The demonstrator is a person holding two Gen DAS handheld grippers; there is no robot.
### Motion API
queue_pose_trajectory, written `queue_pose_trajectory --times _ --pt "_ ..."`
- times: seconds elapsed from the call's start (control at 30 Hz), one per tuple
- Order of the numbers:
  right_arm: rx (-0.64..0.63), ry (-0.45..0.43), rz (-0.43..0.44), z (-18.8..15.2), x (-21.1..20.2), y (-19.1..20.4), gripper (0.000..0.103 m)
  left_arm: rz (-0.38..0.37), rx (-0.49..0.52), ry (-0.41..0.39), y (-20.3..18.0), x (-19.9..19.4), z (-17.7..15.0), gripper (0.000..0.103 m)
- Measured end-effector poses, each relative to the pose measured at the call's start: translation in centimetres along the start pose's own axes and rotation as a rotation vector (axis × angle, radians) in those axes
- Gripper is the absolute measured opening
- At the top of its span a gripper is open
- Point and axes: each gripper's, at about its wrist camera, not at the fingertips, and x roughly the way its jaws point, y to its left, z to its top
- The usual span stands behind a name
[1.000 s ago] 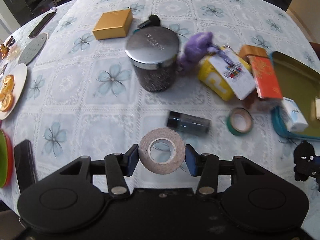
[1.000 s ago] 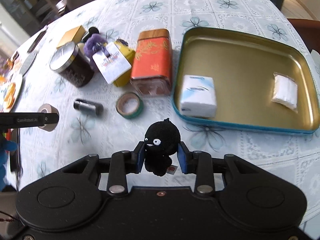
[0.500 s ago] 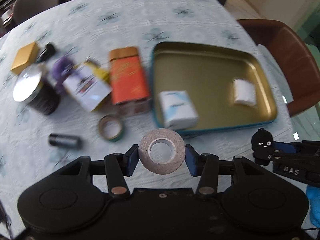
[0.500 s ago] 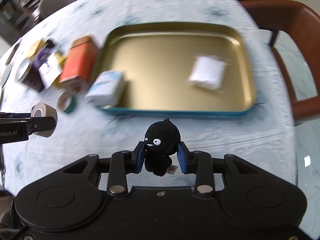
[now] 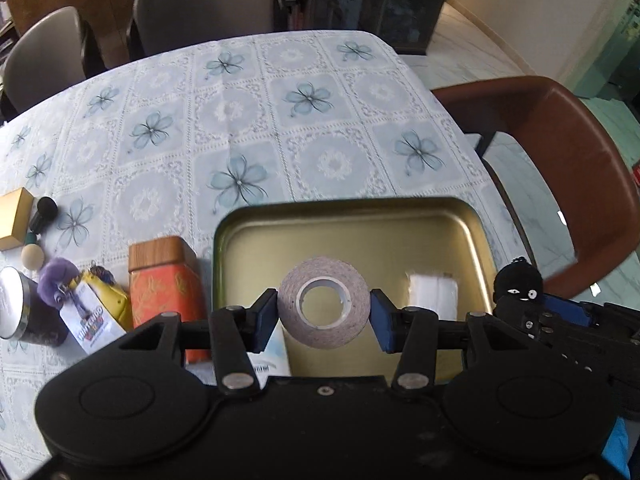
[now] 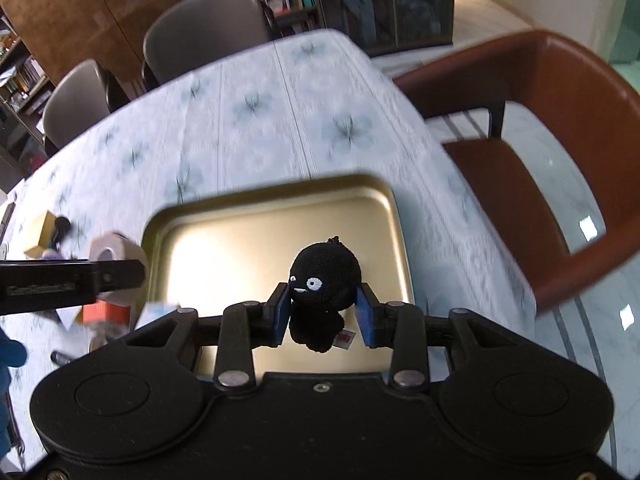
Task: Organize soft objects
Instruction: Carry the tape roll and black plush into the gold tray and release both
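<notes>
1. Both grippers have travelled from the cluttered left part of the table to a position over the gold tray (image 5: 476,248), and the jaws of each have just been opening.
2. On the left of the left wrist view, a dark canister (image 5: 24,312), a purple plush (image 5: 56,282) and a tagged yellow item (image 5: 108,306) lie on the floral tablecloth (image 5: 240,128). The tag's lettering is too blurred to read with confidence.
3. An orange tin (image 5: 168,292) lies just beside the tray's left wall.
4. The left gripper (image 5: 323,312) has the tape roll (image 5: 323,307) between its blue pads. A narrow gap shows at the right pad, so the roll appears released rather than clenched.
5. A white packet (image 5: 432,294) already lies inside the tray, which indicates the tray is the collection point.
6. The right gripper (image 6: 323,316) has the black plush toy (image 6: 324,276) between its pads above the tray. A gap shows at the right pad, so the grasp looks let go. The toy's small red label is unreadable.
7. A brown chair (image 6: 580,128) stands beyond the table's right edge.
</notes>
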Motion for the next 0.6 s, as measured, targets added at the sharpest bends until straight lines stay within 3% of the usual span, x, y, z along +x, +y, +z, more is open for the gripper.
queue_pose_trajectory --times 0.1,0.17,0.6 --pt "0.016 -0.019 0.021 1.0 0.5 0.3 0.044 0.023 -0.024 -0.012 0.2 0.3 0.7 0.071" --pt "0.023 -0.006 0.058 1.4 0.9 0.3 0.047 0.032 -0.033 -0.006 0.4 0.3 0.7 0.076" --pt "0.014 0.109 0.081 -0.4 3.1 2.4 0.05 0.089 -0.085 0.119 4.3 1.6 -3.1 0.079"
